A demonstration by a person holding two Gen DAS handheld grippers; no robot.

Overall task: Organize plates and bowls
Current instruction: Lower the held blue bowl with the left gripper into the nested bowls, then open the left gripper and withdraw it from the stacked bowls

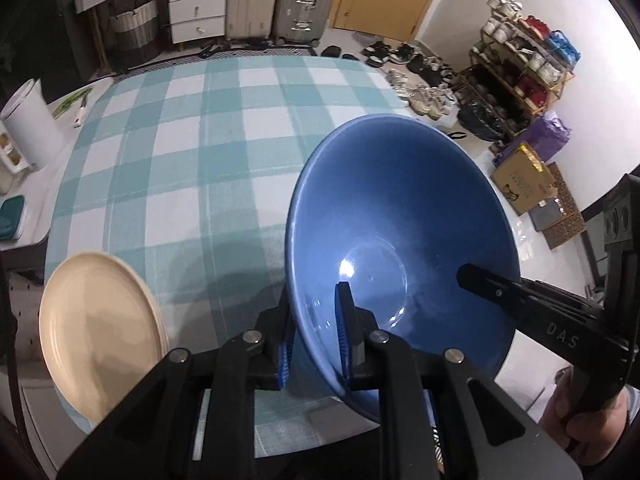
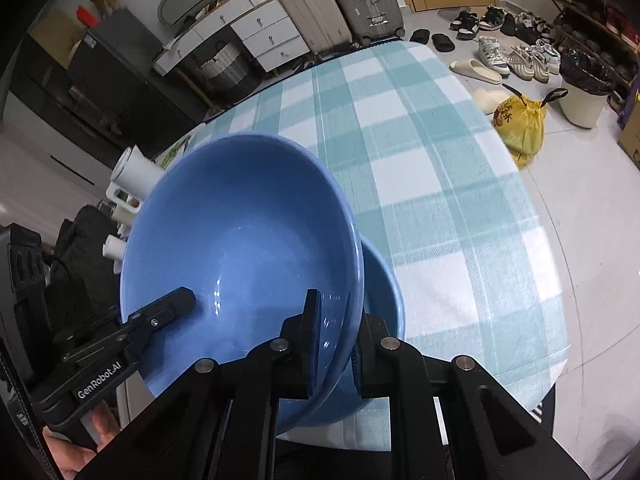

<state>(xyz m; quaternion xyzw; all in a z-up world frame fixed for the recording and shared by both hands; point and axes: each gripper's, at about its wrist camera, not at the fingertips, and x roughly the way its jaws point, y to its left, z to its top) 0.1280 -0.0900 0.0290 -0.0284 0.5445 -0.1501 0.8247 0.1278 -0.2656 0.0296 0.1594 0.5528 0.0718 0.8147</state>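
Observation:
A blue bowl (image 1: 400,216) is held tilted above the checked tablecloth (image 1: 192,136). My left gripper (image 1: 316,336) is shut on its near rim, one finger inside, one outside. My right gripper (image 2: 334,348) is shut on the same bowl's (image 2: 240,240) opposite rim; its finger (image 1: 520,300) shows inside the bowl in the left wrist view. A second blue bowl (image 2: 384,292) sits on the cloth (image 2: 440,184) just under the held one. A beige plate stack (image 1: 100,328) lies at the table's near left.
A white bin (image 1: 32,120) and a teal-lidded box (image 1: 12,220) stand left of the table. Suitcases (image 1: 280,0), drawers (image 1: 196,4), a shoe rack (image 1: 520,68) and cardboard boxes (image 1: 524,184) line the room. A yellow bag (image 2: 520,128) lies on the floor.

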